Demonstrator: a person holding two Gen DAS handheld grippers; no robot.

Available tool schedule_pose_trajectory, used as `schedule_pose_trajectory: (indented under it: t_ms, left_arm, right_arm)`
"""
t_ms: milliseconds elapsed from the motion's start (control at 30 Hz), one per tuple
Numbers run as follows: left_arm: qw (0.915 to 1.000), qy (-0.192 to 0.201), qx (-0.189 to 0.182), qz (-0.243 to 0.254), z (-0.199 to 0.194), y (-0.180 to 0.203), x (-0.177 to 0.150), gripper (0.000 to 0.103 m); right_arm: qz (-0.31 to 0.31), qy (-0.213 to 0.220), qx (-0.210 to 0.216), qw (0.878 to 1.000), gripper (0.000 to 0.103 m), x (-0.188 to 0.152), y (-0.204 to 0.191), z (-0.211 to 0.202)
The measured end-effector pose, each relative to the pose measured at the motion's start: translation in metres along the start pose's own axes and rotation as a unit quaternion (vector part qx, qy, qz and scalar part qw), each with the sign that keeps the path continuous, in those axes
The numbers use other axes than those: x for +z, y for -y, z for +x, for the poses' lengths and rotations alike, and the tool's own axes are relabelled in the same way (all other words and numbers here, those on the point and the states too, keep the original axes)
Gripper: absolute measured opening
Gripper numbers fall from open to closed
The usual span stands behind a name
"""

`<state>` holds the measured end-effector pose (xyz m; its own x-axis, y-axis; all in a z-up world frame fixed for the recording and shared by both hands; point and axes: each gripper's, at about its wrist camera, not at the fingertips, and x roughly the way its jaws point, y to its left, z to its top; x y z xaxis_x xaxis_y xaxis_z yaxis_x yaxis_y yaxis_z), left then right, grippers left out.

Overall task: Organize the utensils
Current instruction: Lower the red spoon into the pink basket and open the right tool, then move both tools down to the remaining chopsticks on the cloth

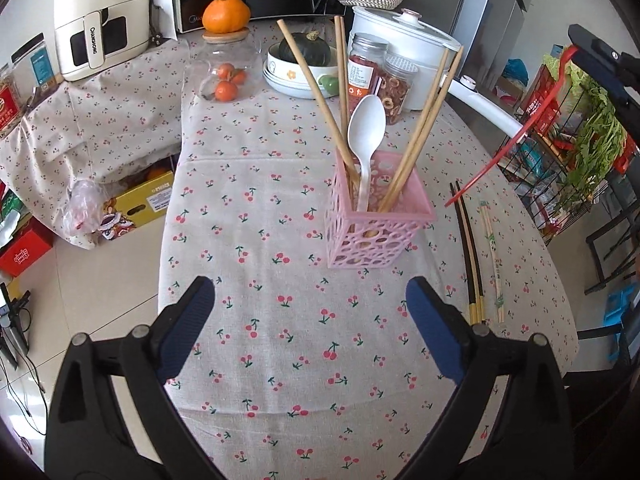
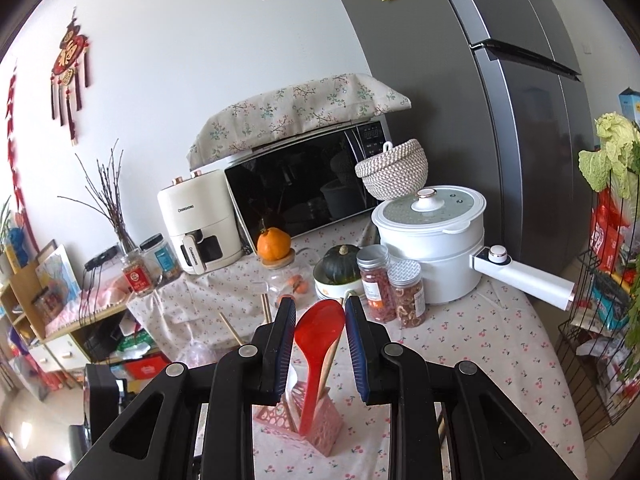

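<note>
The right gripper (image 2: 317,344) carries a translucent red plastic spoon (image 2: 318,344), its bowl up between the two blue-padded fingers and its handle running down and towards the pink perforated plastic utensil basket (image 2: 316,426) directly below. From the left wrist view the same red spoon (image 1: 516,136) shows as a long slanted line, high at the far right and dropping to a tip just right of the basket (image 1: 378,216), still outside its rim. So the move turns on this: the handle tip lies to the right of the basket's opening and above it, with the long axis tilted, not upright. My judgement is that the spoon must shift left and stand steeper before it can drop in.

The right jaws stand narrowly apart with the spoon between them; whether the pads actually press on it I cannot tell, though nothing else appears to support it. The left gripper (image 1: 310,320) hovers low over the cherry-print tablecloth (image 1: 248,240) on the near side of the basket, jaws wide apart and holding nothing.

The basket already holds a white plastic spoon (image 1: 366,136) and several pale wooden chopsticks (image 1: 316,92). A black pair of chopsticks with gold ends (image 1: 468,248) and a pale printed pair (image 1: 492,256) lie flat on the cloth to the right, nearer the right hand.
</note>
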<state>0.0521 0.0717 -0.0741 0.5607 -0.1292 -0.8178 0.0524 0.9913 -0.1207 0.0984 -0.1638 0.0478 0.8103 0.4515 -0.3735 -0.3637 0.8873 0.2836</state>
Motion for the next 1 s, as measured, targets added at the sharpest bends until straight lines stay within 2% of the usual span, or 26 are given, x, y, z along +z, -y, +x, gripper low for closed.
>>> schedule_pose_trajectory:
  t_ms: [167,333,467,500,533,600,667,733,833,1000]
  left_arm:
    - [0.9999,-0.007,-0.006,-0.006,0.002,-0.002,0.000,0.096]
    - [0.9999,-0.007,-0.008,-0.005,0.003,-0.001,0.002,0.096]
    - [0.9999,-0.008,-0.006,-0.004,0.003,0.000,0.002,0.096]
    - [1.0000,-0.007,-0.005,-0.004,0.003,0.000,0.002,0.096]
    - [1.0000,-0.006,-0.004,-0.005,0.003,0.001,0.002,0.096]
    - [1.0000,-0.004,-0.003,-0.008,0.002,0.001,0.003,0.096]
    - [0.9999,-0.001,-0.004,-0.010,0.002,0.003,0.003,0.096]
    - [0.9999,0.001,-0.006,-0.011,0.001,0.004,0.003,0.097]
    - [0.9999,0.001,-0.009,-0.014,0.002,0.008,0.004,0.098]
    - [0.9998,0.000,-0.015,-0.015,0.003,0.019,0.003,0.098]
  right_arm:
    - [-0.013,-0.003,-0.001,1.000,0.026,-0.004,-0.010,0.021]
    - [-0.036,-0.034,-0.011,0.999,0.026,-0.014,-0.019,0.044]
    - [-0.034,-0.055,0.004,0.998,0.028,-0.022,-0.018,0.054]
    - [-0.029,-0.060,0.009,0.998,0.034,-0.022,-0.017,0.055]
    - [-0.025,-0.061,0.010,0.998,0.045,-0.022,-0.015,0.054]
    - [-0.017,-0.054,0.009,0.998,0.055,-0.021,-0.012,0.049]
    - [-0.013,-0.050,0.008,0.999,0.060,-0.019,-0.009,0.042]
    - [-0.011,-0.050,0.003,0.999,0.070,-0.017,-0.005,0.036]
    - [-0.010,-0.055,-0.011,0.998,0.079,-0.016,0.004,0.027]
    - [-0.005,-0.077,-0.041,0.996,0.087,-0.022,0.025,0.016]
